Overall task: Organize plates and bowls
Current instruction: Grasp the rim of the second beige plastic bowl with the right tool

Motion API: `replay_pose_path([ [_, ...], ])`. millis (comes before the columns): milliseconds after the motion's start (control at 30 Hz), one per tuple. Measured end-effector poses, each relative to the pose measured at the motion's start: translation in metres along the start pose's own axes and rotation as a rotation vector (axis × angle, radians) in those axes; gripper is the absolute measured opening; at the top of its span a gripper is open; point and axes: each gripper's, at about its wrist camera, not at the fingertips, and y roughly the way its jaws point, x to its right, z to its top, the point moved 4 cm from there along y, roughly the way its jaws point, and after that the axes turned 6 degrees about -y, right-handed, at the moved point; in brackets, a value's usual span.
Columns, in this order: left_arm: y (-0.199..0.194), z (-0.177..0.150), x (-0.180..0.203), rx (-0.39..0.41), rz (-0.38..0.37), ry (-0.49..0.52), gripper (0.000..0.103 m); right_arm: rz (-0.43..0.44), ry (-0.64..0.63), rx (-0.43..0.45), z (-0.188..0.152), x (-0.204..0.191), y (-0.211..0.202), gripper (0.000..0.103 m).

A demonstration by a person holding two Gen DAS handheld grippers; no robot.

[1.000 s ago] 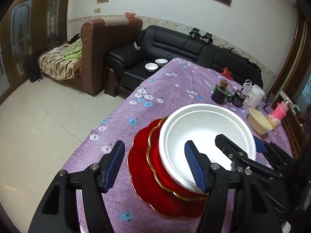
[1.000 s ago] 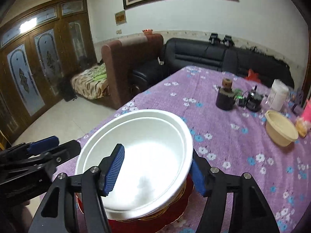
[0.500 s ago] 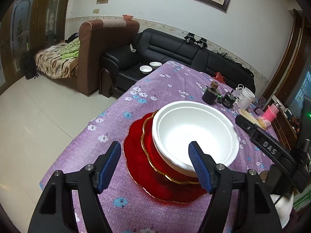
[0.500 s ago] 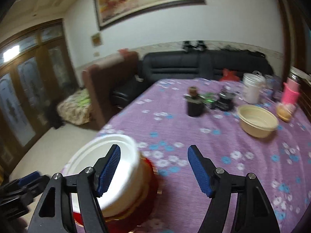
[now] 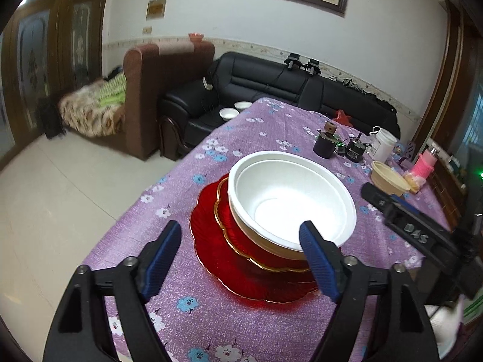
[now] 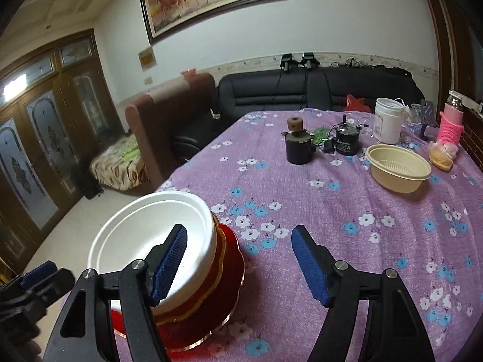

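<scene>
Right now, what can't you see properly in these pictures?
- Red plates: the white bowl covers their middles in both views, so their number stays uncertain.
- Two small white bowls by the sofa: too small in the left wrist view, absent from the right.
- Left hand-held gripper: cut off by the right wrist view's edge.
- Beige bowl: its far side is hidden.
</scene>
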Motion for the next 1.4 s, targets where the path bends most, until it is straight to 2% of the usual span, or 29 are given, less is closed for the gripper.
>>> replay_pose_path([
  [133, -0.003, -0.008, 0.025, 0.024, 0.012, 0.076, 0.085, 0.008, 0.007, 0.002, -0.011, 0.011, -0.018, 0.076],
  [367, 0.001, -0.026, 0.072, -0.01, -0.02, 0.179, 0.085, -0.014, 0.011, -0.034, -0.036, 0.041, -0.034, 0.076],
  [867, 0.009, -0.053, 0.159, -0.048, -0.039, 0.356, 0.085, -0.051, 0.146, -0.027, -0.056, 0.125, -0.065, 0.076],
  [1167, 0.03, -0.082, 0.209, -0.176, -0.153, 0.411, 0.085, -0.118, 0.227, -0.042, -0.067, 0.186, -0.077, 0.076],
  [1400, 0.037, -0.102, 0.226, -0.225, -0.201, 0.43, 0.085, -0.206, 0.354, -0.066, -0.057, 0.262, -0.07, 0.076],
])
